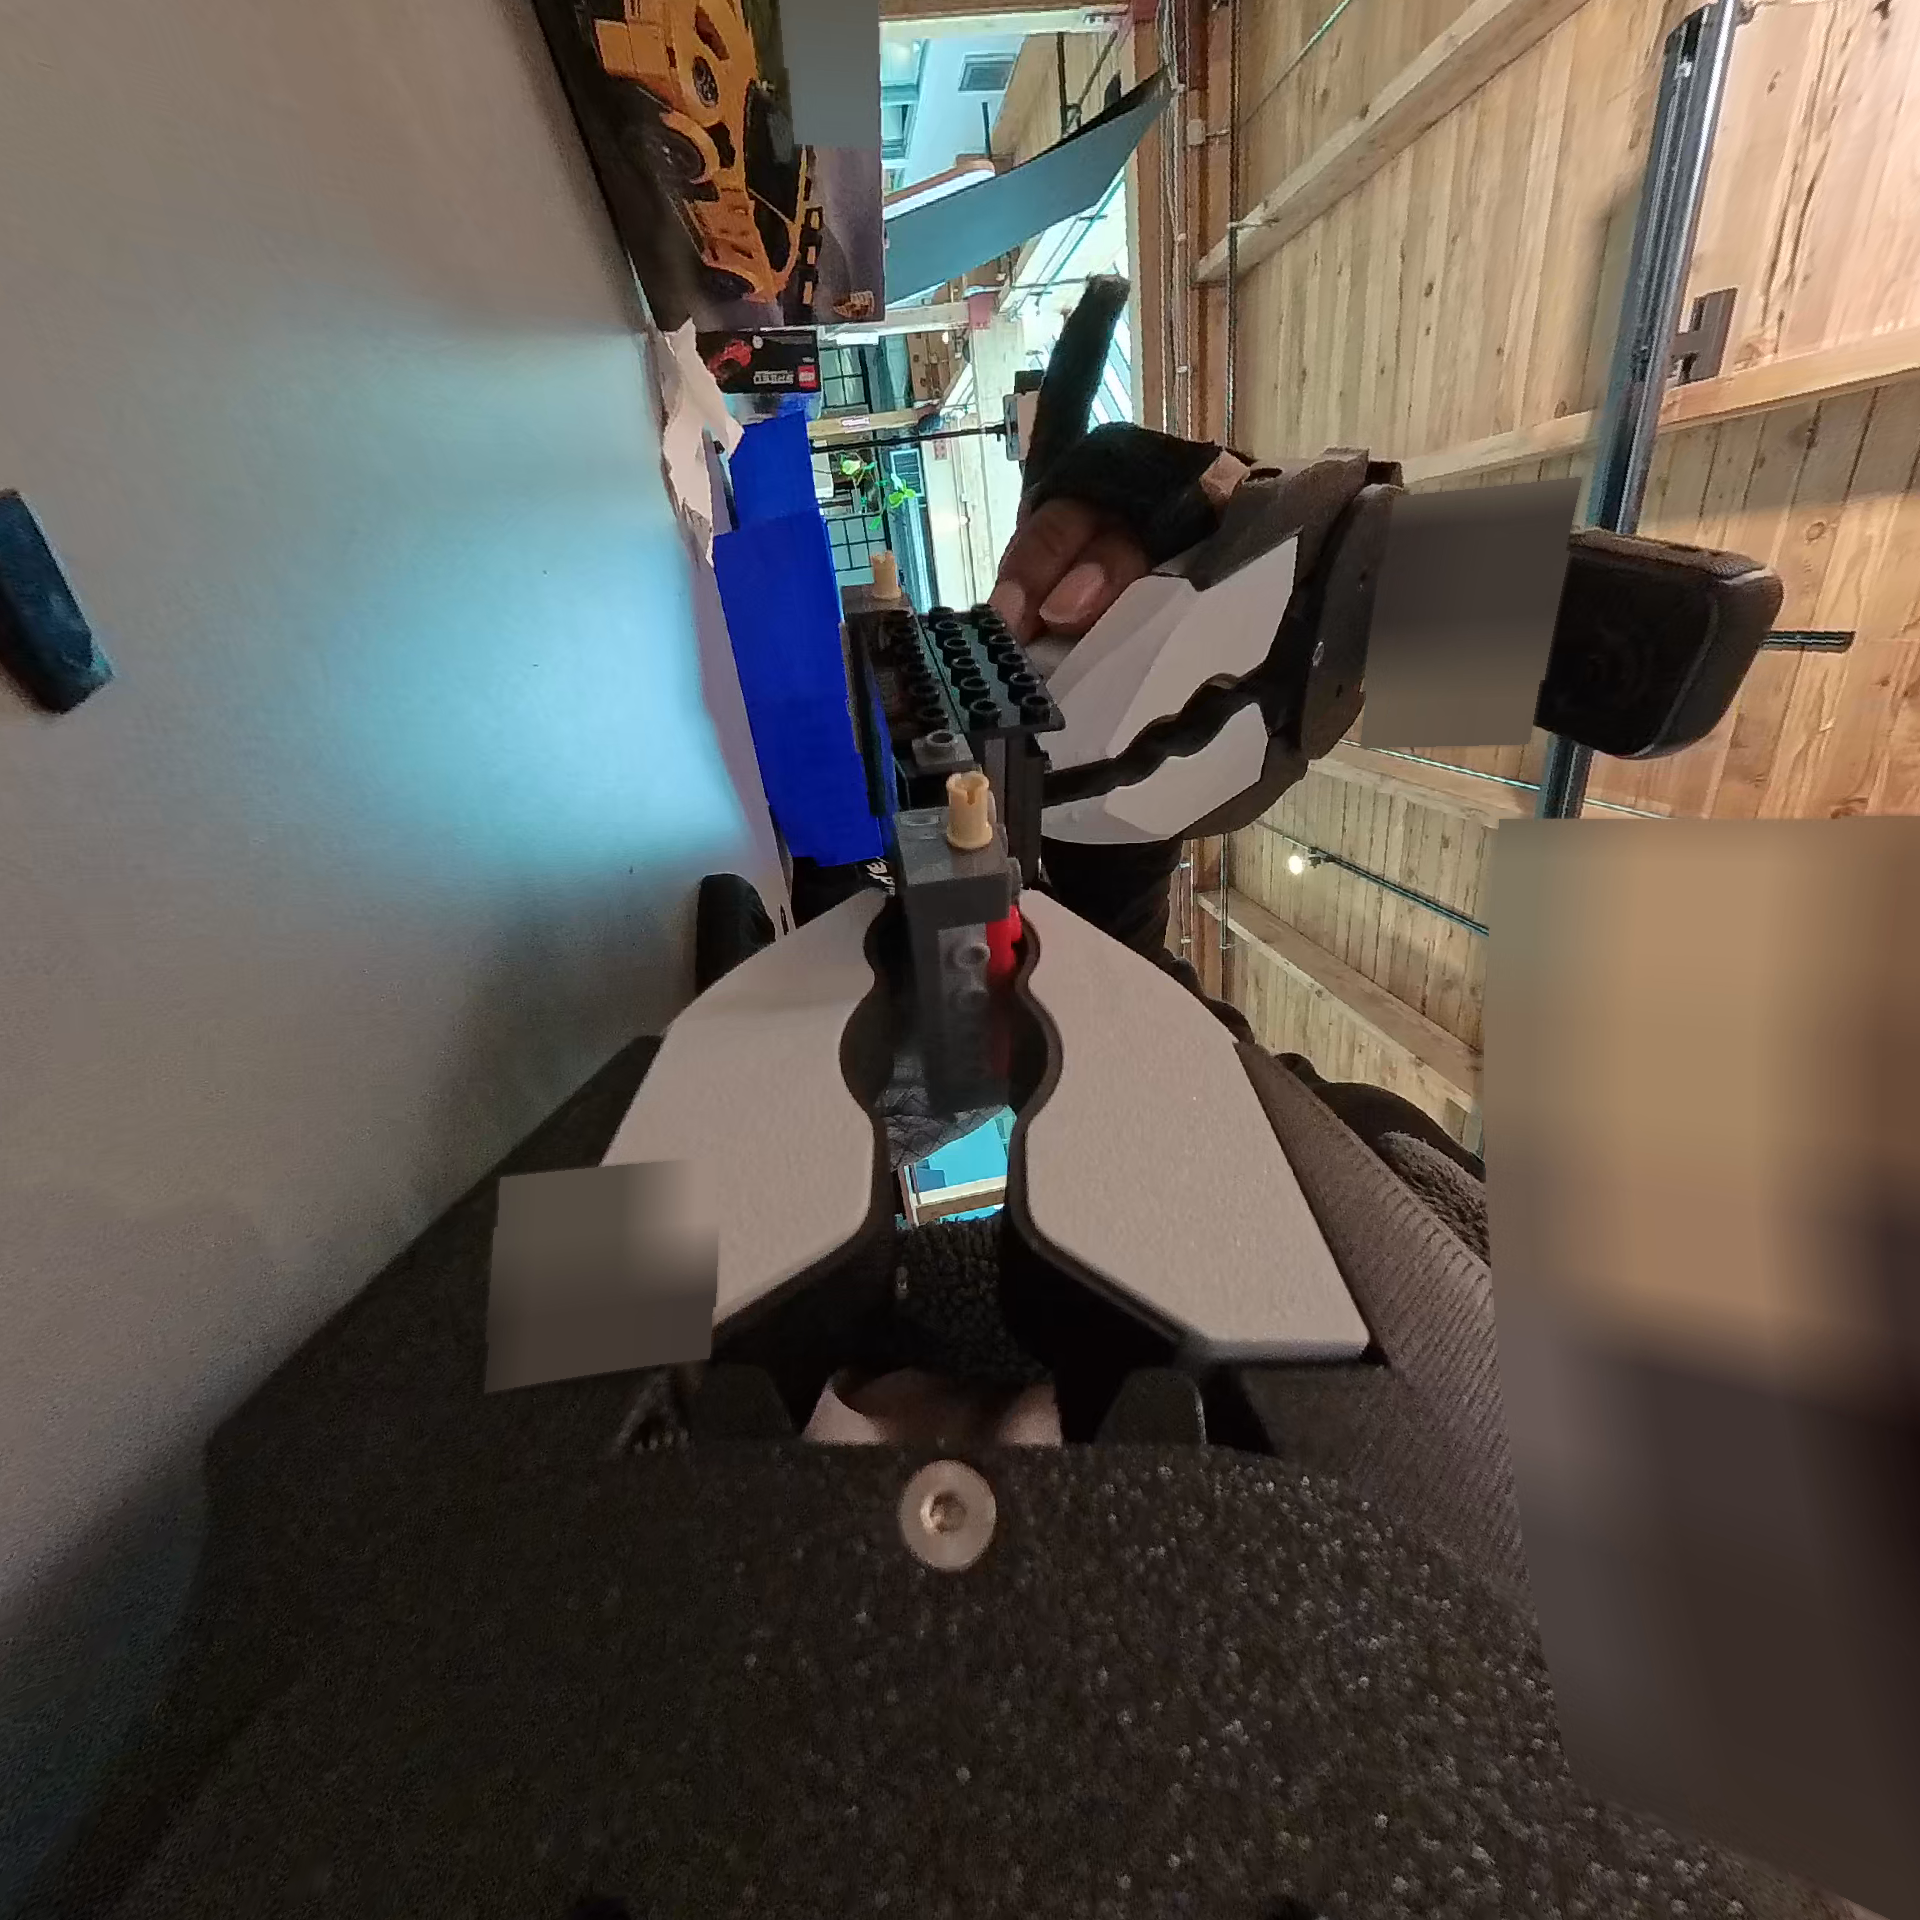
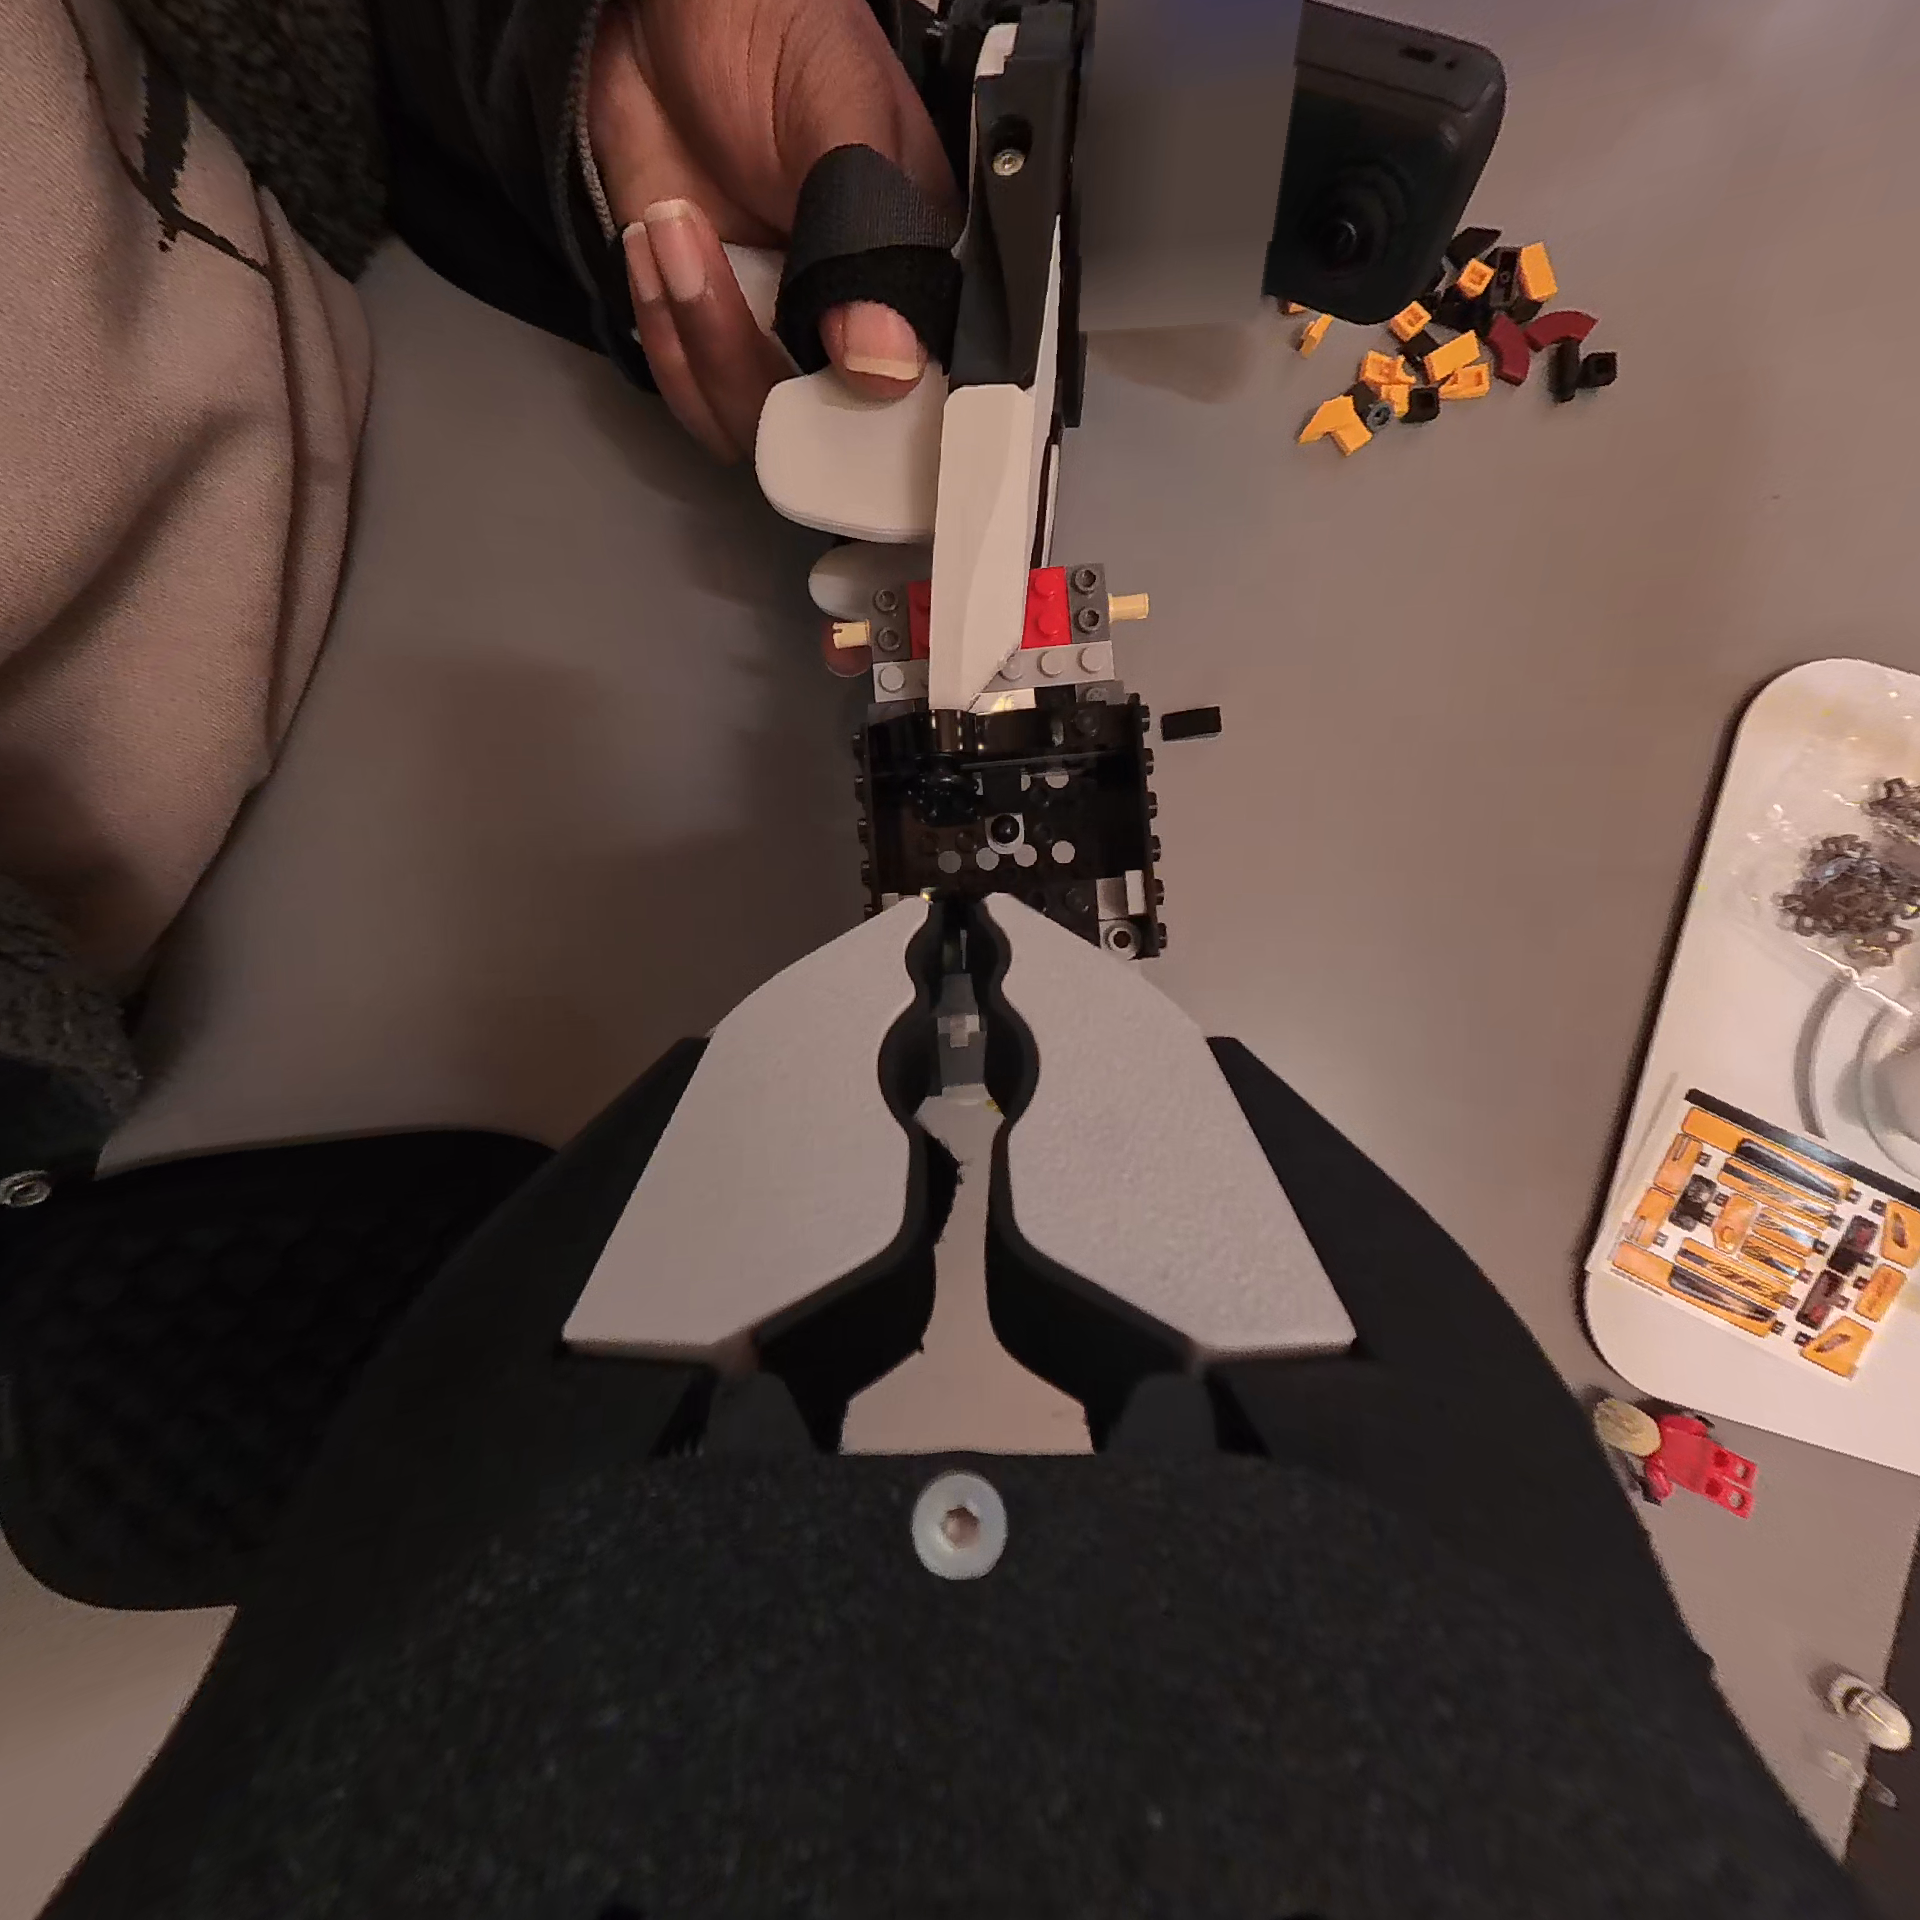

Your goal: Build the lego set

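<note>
Black and grey plastic makes up the half-built lego chassis (image 2: 1013, 800), held in the air above the grey table (image 2: 1403, 623) between the two tools. Its red and grey end, with tan pins sticking out sideways, sits pinched between the nearly closed fingers of the left gripper (image 1: 951, 940); the right gripper (image 2: 954, 914) has closed its tips on the opposite black edge. I judge the model light and rigid but only press-fitted, so twisting or squeezing across thin plates could pop pieces off; solid stacked sections such as the grey block are the safer hold, clear of the pins. Much is obscured: the left finger crosses the red bricks in the right wrist view, the interior is dark and glossy, and how deep the right tips bite cannot be made out. Farther out lie loose orange and black pieces (image 2: 1434, 353), a white tray (image 2: 1662, 1195) with a sticker sheet (image 2: 1756, 1236) and bagged parts cut off at the frame edge, and a small red figure (image 2: 1694, 1470).
</note>
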The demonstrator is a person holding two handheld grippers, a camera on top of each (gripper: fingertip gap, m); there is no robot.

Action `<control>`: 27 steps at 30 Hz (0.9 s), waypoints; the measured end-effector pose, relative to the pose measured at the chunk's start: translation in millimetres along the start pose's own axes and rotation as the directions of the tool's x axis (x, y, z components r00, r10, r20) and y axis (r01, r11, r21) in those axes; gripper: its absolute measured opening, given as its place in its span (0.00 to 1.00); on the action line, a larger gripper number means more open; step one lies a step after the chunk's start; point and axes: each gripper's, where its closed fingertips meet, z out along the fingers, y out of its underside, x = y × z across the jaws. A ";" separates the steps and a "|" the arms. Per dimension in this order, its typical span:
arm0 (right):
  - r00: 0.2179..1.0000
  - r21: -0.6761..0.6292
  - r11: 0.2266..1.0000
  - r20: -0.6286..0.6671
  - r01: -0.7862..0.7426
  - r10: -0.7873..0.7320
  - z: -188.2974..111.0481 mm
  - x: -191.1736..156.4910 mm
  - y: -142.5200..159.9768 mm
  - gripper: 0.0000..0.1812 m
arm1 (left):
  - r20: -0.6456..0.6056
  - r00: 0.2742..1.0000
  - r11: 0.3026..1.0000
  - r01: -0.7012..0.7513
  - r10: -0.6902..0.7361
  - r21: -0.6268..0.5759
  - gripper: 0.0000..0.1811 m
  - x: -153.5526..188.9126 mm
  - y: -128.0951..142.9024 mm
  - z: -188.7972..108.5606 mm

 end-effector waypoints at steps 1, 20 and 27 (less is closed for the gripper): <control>1.000 0.007 1.000 0.001 -0.003 0.003 -0.3 0.2 -0.4 0.02 | -0.002 1.000 1.000 0.003 -0.003 0.001 0.10 0.2 -0.1 0.0; 0.480 0.498 0.248 0.414 -0.831 0.774 -4.7 10.3 27.5 0.32 | -0.005 1.000 0.999 0.029 -0.028 0.042 0.09 -1.5 -4.3 -0.9; 0.384 0.421 0.172 0.495 -0.891 0.779 12.5 7.3 16.6 0.35 | 0.009 1.000 0.999 0.015 -0.015 0.040 0.09 -2.7 -3.6 -0.3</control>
